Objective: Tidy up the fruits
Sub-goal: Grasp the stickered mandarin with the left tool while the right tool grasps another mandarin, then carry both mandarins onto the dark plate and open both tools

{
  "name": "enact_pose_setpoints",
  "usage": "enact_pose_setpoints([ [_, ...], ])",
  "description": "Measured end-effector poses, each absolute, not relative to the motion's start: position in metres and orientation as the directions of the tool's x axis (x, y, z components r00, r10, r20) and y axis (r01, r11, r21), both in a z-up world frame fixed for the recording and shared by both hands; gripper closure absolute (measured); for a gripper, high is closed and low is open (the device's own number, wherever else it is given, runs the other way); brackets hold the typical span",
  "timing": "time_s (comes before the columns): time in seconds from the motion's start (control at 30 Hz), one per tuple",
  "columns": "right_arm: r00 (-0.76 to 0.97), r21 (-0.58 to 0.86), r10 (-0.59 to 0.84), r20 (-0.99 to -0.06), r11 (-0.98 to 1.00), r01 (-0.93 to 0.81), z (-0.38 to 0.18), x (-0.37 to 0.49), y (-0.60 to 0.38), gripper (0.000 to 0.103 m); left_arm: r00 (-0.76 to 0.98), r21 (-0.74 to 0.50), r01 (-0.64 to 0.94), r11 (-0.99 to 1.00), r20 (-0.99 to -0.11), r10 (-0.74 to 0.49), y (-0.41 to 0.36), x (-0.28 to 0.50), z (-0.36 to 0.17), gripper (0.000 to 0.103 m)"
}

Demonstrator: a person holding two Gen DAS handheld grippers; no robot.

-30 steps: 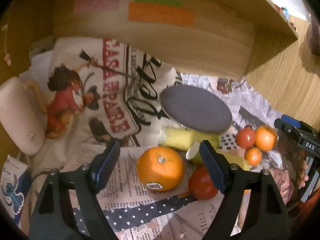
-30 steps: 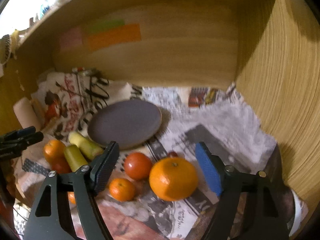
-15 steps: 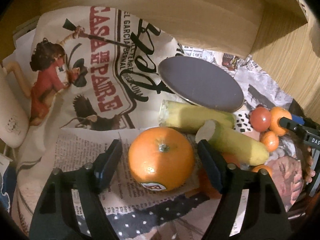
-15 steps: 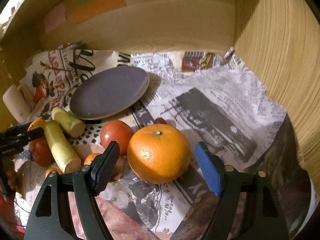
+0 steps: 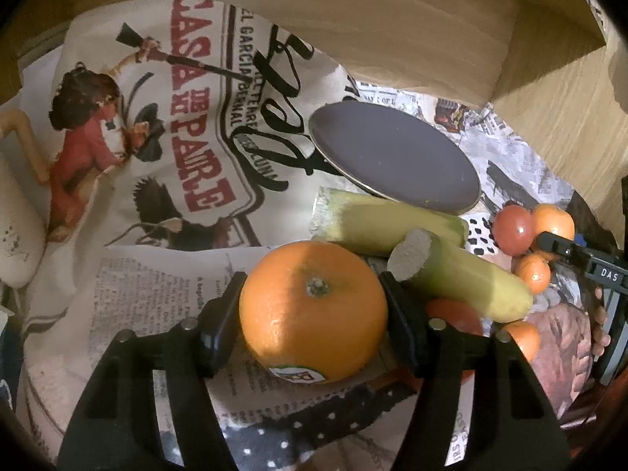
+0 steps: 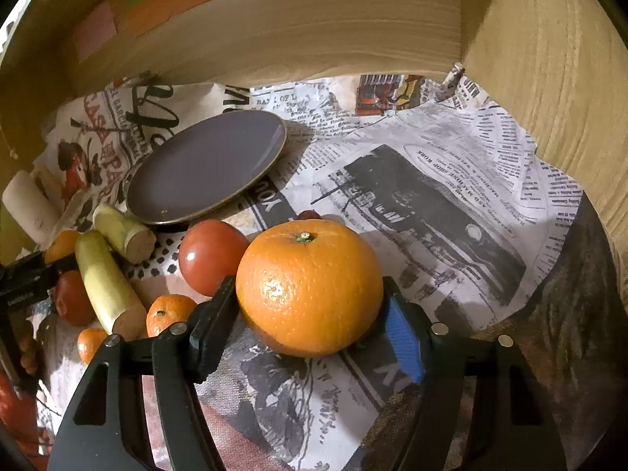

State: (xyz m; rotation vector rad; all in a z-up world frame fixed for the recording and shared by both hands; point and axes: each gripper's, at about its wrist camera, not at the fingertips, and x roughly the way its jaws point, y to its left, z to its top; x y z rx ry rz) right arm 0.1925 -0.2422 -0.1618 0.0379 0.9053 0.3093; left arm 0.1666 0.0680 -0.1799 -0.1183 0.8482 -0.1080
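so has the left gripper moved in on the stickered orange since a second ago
Yes. Against the dark plate, the left gripper has come forward and down, and its fingers now press both sides of the stickered orange.

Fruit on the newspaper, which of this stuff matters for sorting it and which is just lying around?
Belongs to the job:
stickered orange in the left gripper
second orange in the right gripper
tomato
small mandarins
purple plate

Just lying about:
newspaper
printed cloth
cut yellow-green stalks
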Motion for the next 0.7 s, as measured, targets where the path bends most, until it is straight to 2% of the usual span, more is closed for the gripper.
enact_pose_setpoints([
  [0.3, 0.624, 0.172, 0.287, -0.727, 0.956, -0.239, -0.142, 0.186, -0.248, 0.037, 0.727, -0.126, 0.046, 0.991, -0.676, -0.119, 0.075, 0.154, -0.141, 0.038],
  [0.7, 0.719, 0.116, 0.325, -0.614, 0.938, -0.325, -0.077, 0.191, -0.23, 0.037, 0.83, -0.094, 0.089, 0.992, -0.544, -0.126, 0.059, 0.155, -0.079, 0.038],
])
